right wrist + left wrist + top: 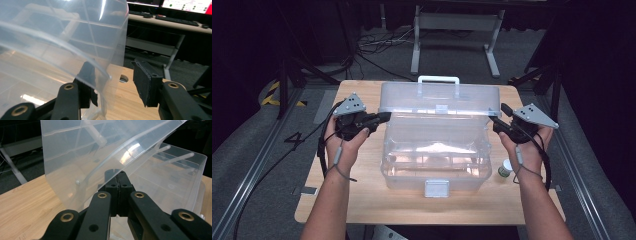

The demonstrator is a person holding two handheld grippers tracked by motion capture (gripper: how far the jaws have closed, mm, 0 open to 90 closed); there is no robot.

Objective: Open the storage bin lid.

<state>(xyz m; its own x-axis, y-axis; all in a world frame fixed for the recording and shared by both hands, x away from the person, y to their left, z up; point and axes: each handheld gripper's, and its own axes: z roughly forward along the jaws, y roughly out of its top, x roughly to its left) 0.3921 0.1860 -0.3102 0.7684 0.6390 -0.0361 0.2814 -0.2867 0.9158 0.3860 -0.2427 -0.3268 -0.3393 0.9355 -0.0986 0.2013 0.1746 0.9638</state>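
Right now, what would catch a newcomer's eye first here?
The big clear plastic box in the middle of the wooden table, with its lid raised. The left gripper is clamped on the lid's left edge, and the right gripper stands open at its right edge.

text: "4" | on: floor mat [292, 140], left of table [362, 200]

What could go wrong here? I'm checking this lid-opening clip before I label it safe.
1. The right gripper stands open around the lid edge, so only the shut left gripper pinches it; the lid could twist or drop shut.
2. The thin clear edge might slip from that single pinch.
3. The small bottle stands beside the box near the right hand; a hand move could topple it.
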